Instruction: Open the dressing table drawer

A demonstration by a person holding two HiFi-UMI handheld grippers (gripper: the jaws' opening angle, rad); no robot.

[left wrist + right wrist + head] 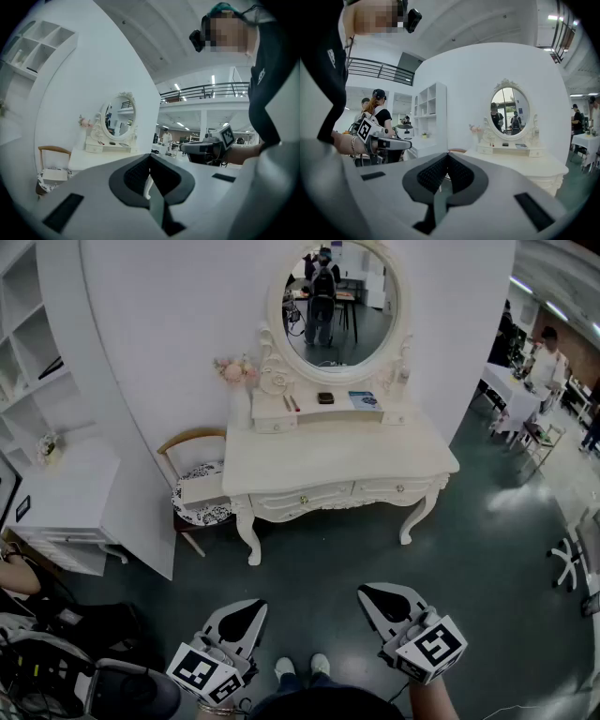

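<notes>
Fingers (433, 176) together, white dressing table (314, 465), dark floor (375, 554)

A: Which colours do you see ahead of you?
B: Dressing table (337, 460) and drawer (319, 496): cream, with a gold-toned knob. Chair cushion (202, 507): black-and-white print. Floor (328, 559): dark grey-green.
A: And in your hands?
B: Your left gripper (255, 607) and right gripper (367, 596): white shells, black pads, black-and-white square markers
</notes>
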